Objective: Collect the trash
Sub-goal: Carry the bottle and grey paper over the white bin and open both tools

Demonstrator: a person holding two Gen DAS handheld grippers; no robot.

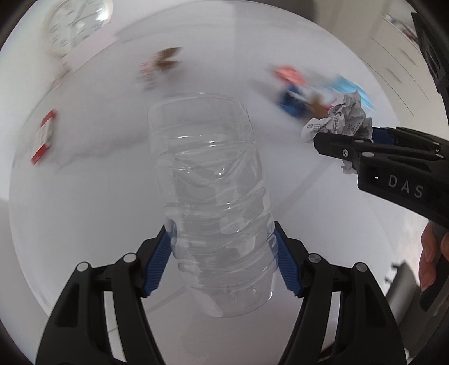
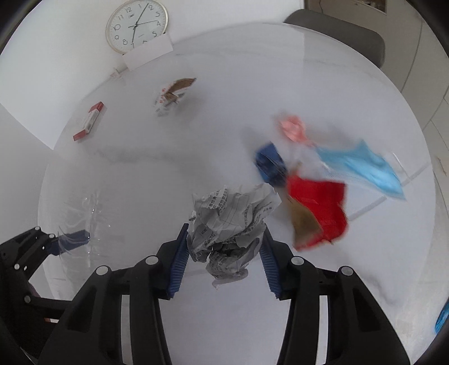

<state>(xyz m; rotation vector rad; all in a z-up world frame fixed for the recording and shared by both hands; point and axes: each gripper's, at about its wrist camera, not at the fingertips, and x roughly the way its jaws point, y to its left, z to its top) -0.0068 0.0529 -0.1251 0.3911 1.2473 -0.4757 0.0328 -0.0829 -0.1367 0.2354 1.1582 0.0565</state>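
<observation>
My left gripper [image 1: 221, 252] is shut on a clear crushed plastic bottle [image 1: 213, 196] and holds it above the round white table [image 1: 84, 210]. My right gripper [image 2: 224, 250] is shut on a crumpled ball of printed paper [image 2: 227, 224], also off the table. The right gripper and its paper ball [image 1: 345, 120] show at the right of the left wrist view. The left gripper [image 2: 70, 238] and the bottle [image 2: 87, 219] show at the left edge of the right wrist view.
On the table lie a red-and-white box [image 2: 88, 121], a torn brown-and-white wrapper [image 2: 172, 92], a pink wrapper [image 2: 293, 127], a blue packet [image 2: 270, 164], a red packet [image 2: 322, 210] and a light blue face mask [image 2: 362, 168]. A wall clock [image 2: 137, 25] and a grey chair [image 2: 336, 33] stand beyond.
</observation>
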